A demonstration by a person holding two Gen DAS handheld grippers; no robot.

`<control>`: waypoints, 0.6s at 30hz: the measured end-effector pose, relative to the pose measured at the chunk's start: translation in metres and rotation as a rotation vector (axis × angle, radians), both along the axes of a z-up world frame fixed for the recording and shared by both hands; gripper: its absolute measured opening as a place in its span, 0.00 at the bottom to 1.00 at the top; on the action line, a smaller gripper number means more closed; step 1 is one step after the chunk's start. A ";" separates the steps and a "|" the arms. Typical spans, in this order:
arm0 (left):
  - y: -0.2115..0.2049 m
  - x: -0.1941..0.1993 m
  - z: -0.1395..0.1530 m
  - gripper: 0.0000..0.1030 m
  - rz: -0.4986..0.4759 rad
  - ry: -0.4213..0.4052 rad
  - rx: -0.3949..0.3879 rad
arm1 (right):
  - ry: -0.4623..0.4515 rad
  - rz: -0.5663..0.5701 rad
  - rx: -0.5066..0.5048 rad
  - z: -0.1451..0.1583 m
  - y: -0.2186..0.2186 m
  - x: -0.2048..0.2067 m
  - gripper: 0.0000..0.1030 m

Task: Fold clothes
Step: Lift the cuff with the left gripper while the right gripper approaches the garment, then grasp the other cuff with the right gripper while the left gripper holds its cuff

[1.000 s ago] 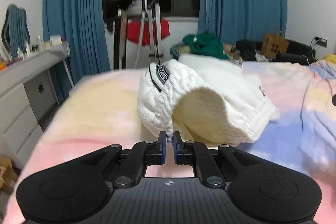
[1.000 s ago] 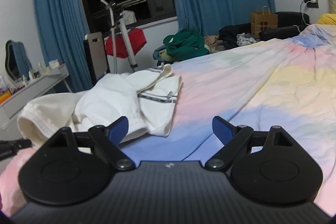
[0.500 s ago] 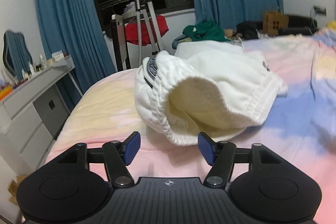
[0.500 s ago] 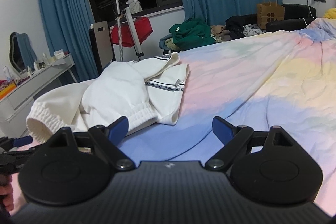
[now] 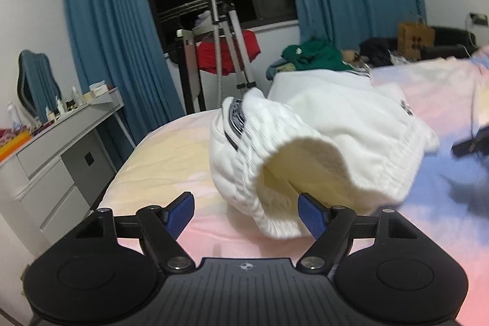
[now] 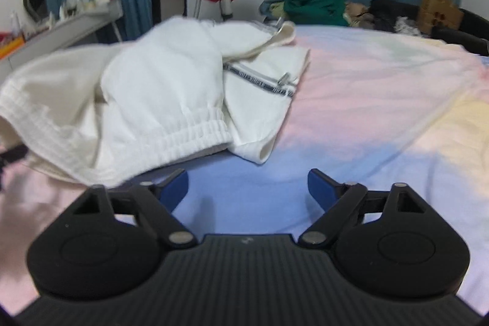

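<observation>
A white garment [image 5: 321, 142] with a ribbed cuff and dark printed trim lies bunched on the pastel bedspread [image 5: 159, 164]. My left gripper [image 5: 247, 213] is just in front of the cuff; its jaws are opening and the cuff's lower edge hangs between the blue pads without being pressed. In the right wrist view the same garment [image 6: 152, 100] lies ahead and to the left. My right gripper [image 6: 248, 188] hovers over bare blue sheet [image 6: 351, 118], its jaws closing with nothing between them. The right gripper [image 5: 472, 142] shows blurred at the right edge of the left wrist view.
A grey dresser [image 5: 52, 155] with small bottles stands left of the bed. Behind the bed are blue curtains [image 5: 104, 35], a dark window, a stand with a red cloth [image 5: 226, 54], a green clothes pile [image 6: 311, 5] and a brown paper bag [image 6: 440, 11].
My left gripper let go of the white cuff and opened wide, drawing back slightly. My right gripper moved lower and closer to the garment, with its jaws narrowing a little.
</observation>
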State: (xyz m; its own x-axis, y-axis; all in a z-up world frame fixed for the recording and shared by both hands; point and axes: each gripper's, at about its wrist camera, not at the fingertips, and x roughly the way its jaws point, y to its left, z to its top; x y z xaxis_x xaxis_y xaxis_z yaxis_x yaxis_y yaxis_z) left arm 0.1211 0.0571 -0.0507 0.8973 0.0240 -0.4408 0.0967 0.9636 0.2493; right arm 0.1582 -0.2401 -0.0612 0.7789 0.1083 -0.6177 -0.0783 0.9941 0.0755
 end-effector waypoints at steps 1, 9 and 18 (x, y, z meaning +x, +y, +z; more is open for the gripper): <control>0.002 0.001 0.002 0.74 0.007 0.000 -0.017 | -0.006 0.011 -0.001 -0.005 0.001 0.005 0.70; 0.009 0.017 0.013 0.73 0.022 -0.023 -0.086 | -0.122 0.089 -0.046 -0.027 0.018 0.039 0.53; 0.018 0.036 0.013 0.73 0.047 -0.037 -0.139 | -0.320 0.154 -0.020 -0.020 0.044 0.063 0.41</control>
State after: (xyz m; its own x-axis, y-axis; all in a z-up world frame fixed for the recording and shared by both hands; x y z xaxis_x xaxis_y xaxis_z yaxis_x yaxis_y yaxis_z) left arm 0.1567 0.0753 -0.0372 0.9123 0.0072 -0.4094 0.0442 0.9923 0.1161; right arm 0.2216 -0.1960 -0.0812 0.9087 0.2303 -0.3481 -0.2444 0.9697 0.0036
